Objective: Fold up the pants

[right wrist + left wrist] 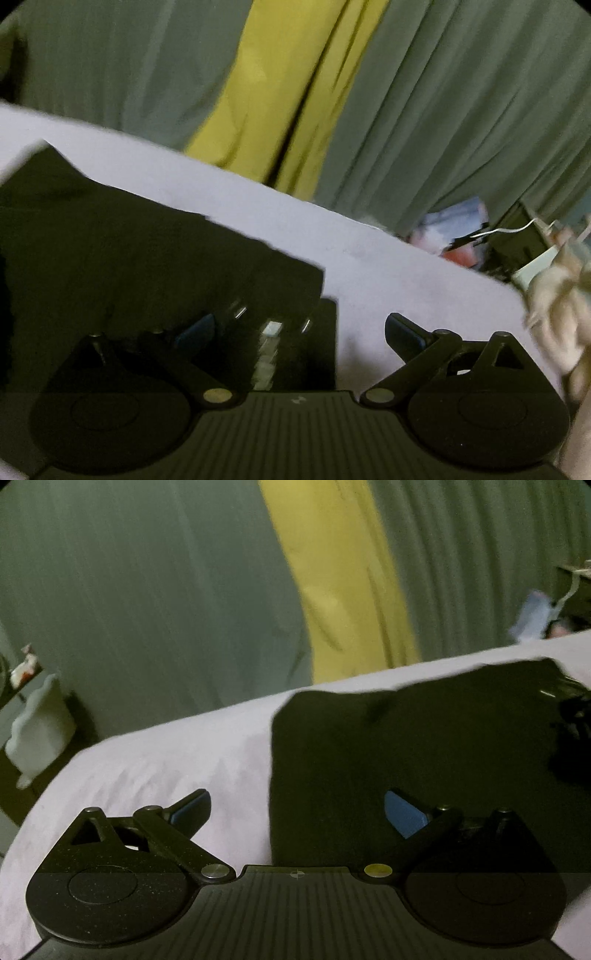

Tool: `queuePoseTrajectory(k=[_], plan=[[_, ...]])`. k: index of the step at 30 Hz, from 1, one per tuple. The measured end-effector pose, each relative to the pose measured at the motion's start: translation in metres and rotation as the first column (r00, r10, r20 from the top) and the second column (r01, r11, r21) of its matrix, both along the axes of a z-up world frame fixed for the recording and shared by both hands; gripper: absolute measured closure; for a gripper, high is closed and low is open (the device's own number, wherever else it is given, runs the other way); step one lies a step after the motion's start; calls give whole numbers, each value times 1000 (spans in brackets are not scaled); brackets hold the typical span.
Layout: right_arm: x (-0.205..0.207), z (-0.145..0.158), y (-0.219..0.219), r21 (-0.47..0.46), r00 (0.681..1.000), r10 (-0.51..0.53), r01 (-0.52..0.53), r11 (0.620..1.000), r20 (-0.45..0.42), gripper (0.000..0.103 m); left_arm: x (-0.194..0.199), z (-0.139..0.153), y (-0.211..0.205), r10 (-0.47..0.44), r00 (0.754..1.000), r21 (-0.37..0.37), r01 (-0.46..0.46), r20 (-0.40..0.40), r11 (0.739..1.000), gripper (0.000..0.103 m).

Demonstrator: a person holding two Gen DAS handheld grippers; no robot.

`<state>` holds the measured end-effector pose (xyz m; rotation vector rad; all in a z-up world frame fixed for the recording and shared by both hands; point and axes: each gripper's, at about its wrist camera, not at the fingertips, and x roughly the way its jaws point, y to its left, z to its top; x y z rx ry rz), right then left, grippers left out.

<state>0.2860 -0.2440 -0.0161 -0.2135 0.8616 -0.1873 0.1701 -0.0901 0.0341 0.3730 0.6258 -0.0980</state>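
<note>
Black pants lie in a flat, roughly rectangular shape on a pale lilac bedsheet. My left gripper is open above the pants' left edge, its right blue pad over the cloth and its left pad over the sheet. In the right wrist view the pants fill the left half. My right gripper is open above their right edge, where a white label and metal fittings show. Neither gripper holds anything.
Green curtains with a yellow panel hang behind the bed. A white object stands at the left of the bed. Cluttered items and cables sit past the bed's right side, with pale cloth at the far right.
</note>
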Motion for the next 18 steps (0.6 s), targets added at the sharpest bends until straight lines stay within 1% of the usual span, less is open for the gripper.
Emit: queuePoseTrajectory(k=[1,3,5,6,7,8,9,10,11,12,13,15,18], plan=[[-20,3,-2,30,1000,-5,5,1000,23,4,-13,-2,1,-11,1000,-5,11,-10,1000,0],[-54,-1,-6,63,999,-27,25,998,23,4,-30,-12,1,-43,998,-3,43,-54,999,0],[-74,-15,-11,60,998,-56,57,997,-22,4,-34,-21,-1,-39,996,9,40,-84,999,0],[-81,-22,-15,86,998,-54,56,995,-25,4,-32,-22,0,-22,995,-8,21,-97,1000,0],[-84,-26,-20,124,998,-62,65,990,-27,4,-28,-21,3,4,991,-44,-10,-131,999,0],[-81,-29,-24,154,997,-68,74,985,-41,4,-21,-18,10,46,981,-108,-68,-190,992,0],[-78,-30,-26,176,996,-69,79,981,-64,4,-16,-15,16,81,968,-164,-122,-239,979,0],[-75,-30,-26,202,994,-72,88,975,-86,4,-13,-12,23,108,954,-222,-174,-280,960,0],[-77,-30,-30,230,991,-82,104,968,-105,4,-14,-10,28,117,946,-267,-202,-302,942,0],[-78,-29,-33,263,988,-86,118,957,-130,4,-18,-7,31,120,945,-295,-213,-304,932,0],[-81,-29,-33,283,984,-88,130,950,-155,4,-25,-5,33,120,949,-302,-210,-292,930,0],[-96,-25,-28,289,985,-92,132,948,-148,4,-42,-1,30,117,962,-286,-188,-247,940,0],[-132,-17,-11,291,992,-27,61,955,-120,4,-70,4,24,116,977,-267,-162,-180,950,0]])
